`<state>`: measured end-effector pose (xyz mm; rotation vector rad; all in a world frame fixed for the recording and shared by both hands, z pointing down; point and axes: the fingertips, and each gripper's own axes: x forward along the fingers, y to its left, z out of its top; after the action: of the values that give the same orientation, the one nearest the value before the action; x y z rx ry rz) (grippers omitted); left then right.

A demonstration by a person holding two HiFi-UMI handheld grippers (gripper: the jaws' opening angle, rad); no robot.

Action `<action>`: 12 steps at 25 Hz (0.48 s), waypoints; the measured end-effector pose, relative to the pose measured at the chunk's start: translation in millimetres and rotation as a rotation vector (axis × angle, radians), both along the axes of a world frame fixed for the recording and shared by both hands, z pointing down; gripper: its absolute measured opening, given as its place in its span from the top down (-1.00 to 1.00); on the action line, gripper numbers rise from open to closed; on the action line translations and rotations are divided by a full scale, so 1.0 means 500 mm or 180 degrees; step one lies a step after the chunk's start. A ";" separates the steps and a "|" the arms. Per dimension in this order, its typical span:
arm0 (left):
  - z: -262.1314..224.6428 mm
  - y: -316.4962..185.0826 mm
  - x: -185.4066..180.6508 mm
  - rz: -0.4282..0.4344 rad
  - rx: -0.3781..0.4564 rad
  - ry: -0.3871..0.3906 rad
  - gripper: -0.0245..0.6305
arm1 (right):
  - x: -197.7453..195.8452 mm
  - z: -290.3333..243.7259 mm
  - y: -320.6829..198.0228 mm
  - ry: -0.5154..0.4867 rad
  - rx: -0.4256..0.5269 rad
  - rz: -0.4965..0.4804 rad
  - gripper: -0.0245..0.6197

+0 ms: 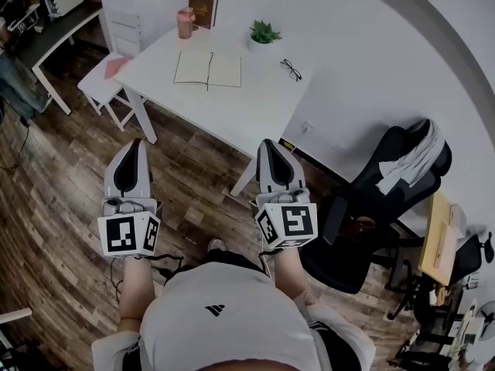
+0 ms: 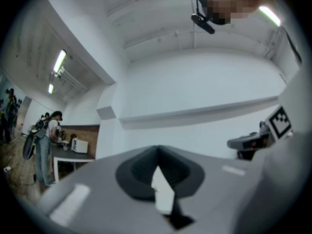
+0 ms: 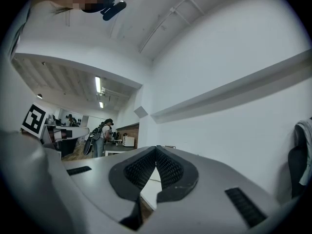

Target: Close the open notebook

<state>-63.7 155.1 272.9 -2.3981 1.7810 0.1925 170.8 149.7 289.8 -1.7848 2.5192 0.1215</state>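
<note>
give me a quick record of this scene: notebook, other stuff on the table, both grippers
notebook: open, flat on the white table
also on table: brown book, pink cup, potted plant, glasses
left gripper: shut, empty, away from notebook
right gripper: shut, empty, away from notebook
task status: notebook not yet closed

Approach: wood floor on near side of white table lay open. Tabletop was bare along near edge, and right of open notebook as far as glasses. Near notebook's far edge stood cup and book; plant far right of it. At table's left end, stool stood in way; office chair crowded near right.
</note>
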 end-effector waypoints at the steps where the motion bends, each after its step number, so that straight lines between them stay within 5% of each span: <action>1: -0.001 -0.009 0.006 -0.0004 0.0004 -0.0002 0.90 | 0.004 0.000 -0.010 -0.0005 0.0001 -0.0024 0.93; 12: 0.009 -0.062 0.039 -0.0087 -0.0047 -0.0091 0.90 | 0.024 0.020 -0.084 -0.0055 -0.0075 -0.0163 0.93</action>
<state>-44.4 123.9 277.6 -2.3728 1.8081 0.1417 182.6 107.8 299.8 -1.7200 2.5629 0.0743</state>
